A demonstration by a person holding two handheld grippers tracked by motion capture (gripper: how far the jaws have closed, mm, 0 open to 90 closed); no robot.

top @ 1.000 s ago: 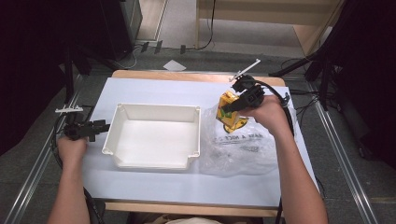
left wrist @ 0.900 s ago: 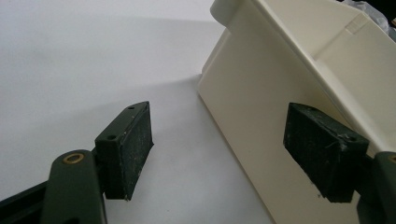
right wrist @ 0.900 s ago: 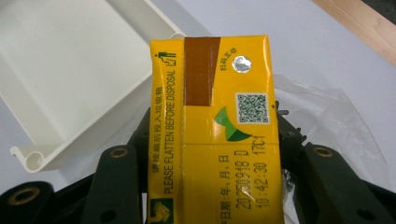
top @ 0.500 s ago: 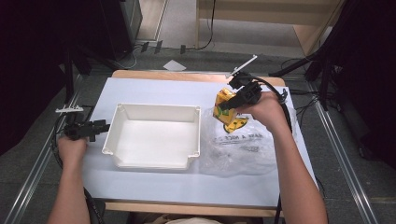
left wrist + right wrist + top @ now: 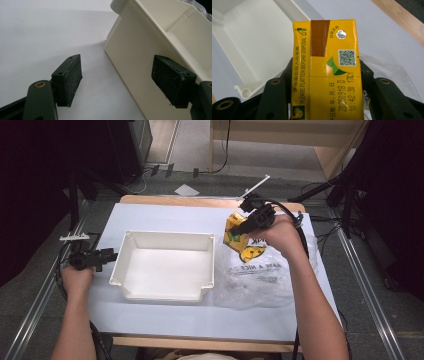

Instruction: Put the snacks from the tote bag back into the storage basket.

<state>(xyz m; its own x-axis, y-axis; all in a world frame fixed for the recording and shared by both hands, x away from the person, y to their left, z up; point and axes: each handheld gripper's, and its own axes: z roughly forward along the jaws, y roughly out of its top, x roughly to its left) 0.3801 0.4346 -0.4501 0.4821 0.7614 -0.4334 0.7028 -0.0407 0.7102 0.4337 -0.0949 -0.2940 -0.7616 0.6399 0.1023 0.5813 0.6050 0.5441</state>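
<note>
Your right gripper [image 5: 243, 227] clamps yellow carton [image 5: 237, 239] (long axis along jaws). White bin [image 5: 165, 292] lies to its left. Left gripper [image 5: 107, 256] wide, beside bin wall.

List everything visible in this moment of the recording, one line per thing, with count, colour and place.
drink carton: 1, yellow with a brown band and green marks, held above the table between tray and bag, clamped in the right tool.
tray: 1, white, nothing in it, middle of the table.
plastic bag: 1, clear with dark print, lying flat right of the tray.
table: 1, white top with a wooden edge.
paper scrap: 1, white, on the floor beyond the table.
right tool: 1, black, shut on the carton.
left tool: 1, black, jaws apart, just left of the tray's outer wall.
forearms and hands: 2, entering from the bottom edge, one per tool.
</note>
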